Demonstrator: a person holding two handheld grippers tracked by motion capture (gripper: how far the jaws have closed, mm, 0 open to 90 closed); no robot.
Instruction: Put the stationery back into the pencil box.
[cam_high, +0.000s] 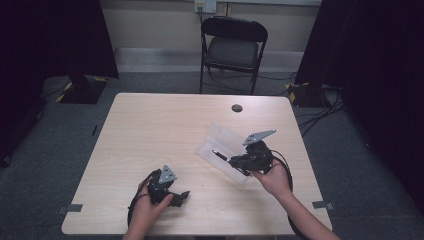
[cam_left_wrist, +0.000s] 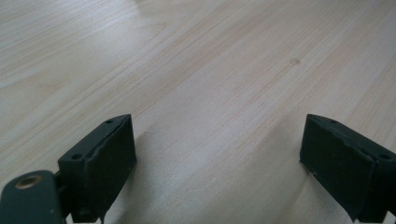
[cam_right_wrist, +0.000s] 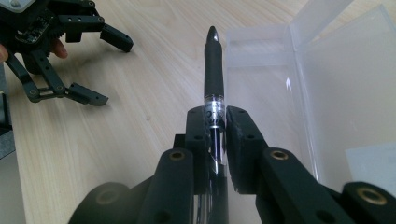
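High view of a pale wooden desk (cam_high: 150, 130) with a person's forearms entering from the near edge, each hand holding a two-jaw gripper. The right gripper (cam_high: 231, 160), at the right of the desk, has its jaws clamped on a black pen (cam_high: 220, 154); in the right gripper view the pen (cam_right_wrist: 214, 79) runs straight out between the closed jaws, its clear section at the jaw tips and its pointed end aimed away from the camera, above the desk surface. Just beside the pen lies an open clear plastic case (cam_high: 222, 141), whose tray and raised lid (cam_right_wrist: 327, 88) stand to the right of the pen in the right gripper view; the pen is outside the case, next to its near wall. The left gripper (cam_high: 181, 196) rests low near the front left of the desk, well apart from the case, and its jaws stand wide apart with only bare wood between them, as the left gripper view confirms. The same gripper (cam_right_wrist: 93, 70) appears at upper left in the right gripper view, its jaws spread. A black folding chair (cam_high: 233, 47) stands beyond the far edge of the desk.
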